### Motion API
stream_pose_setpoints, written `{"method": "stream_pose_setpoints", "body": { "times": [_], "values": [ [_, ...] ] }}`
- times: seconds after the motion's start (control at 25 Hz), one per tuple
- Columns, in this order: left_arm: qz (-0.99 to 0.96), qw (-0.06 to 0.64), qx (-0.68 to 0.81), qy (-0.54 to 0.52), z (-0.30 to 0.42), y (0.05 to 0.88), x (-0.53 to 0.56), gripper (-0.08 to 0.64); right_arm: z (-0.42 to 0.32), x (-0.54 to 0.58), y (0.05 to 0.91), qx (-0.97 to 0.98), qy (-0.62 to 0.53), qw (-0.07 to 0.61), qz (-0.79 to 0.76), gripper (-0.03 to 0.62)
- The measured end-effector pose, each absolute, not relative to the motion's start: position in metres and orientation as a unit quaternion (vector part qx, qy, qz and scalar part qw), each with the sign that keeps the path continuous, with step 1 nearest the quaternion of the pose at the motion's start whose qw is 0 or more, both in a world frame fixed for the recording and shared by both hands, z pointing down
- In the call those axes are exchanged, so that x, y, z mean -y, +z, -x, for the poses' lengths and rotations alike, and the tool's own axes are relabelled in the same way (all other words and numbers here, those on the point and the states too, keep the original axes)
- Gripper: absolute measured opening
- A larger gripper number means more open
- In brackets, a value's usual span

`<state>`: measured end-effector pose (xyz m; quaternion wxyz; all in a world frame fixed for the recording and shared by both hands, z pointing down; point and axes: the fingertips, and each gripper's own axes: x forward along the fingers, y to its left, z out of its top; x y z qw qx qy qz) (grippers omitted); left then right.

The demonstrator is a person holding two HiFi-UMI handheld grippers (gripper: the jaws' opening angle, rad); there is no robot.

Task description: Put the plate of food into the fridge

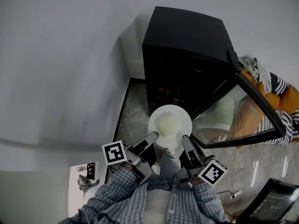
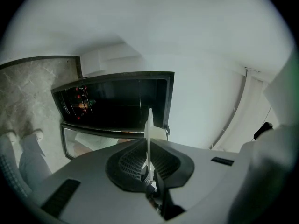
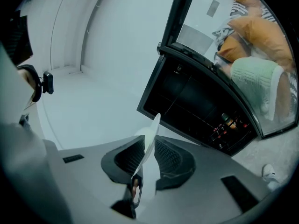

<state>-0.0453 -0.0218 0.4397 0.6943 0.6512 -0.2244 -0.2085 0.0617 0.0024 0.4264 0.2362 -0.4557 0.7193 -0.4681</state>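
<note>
Holding the white plate of food by its near rim, the left gripper and the right gripper each have their jaws clamped on the thin edge, one at either side. The plate is in the air, roughly level, just in front of the open black fridge and above the floor. The fridge's glass door stands swung wide to the right.
</note>
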Motion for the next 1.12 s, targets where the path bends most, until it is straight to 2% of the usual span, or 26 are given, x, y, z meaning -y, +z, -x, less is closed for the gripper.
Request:
{"method": "stream_pose_setpoints", "body": {
  "times": [0.88,1.12],
  "values": [
    [-0.642,0.679,0.267,-0.235,-0.009,0.428,0.096,0.017,-0.119,0.083,0.420,-0.742,-0.481,0.209,0.418,0.071],
    [-0.643,0.677,0.270,-0.237,-0.024,0.429,0.112,0.017,-0.134,0.099,0.420,-0.734,-0.492,0.228,0.410,0.071]
  ]
}}
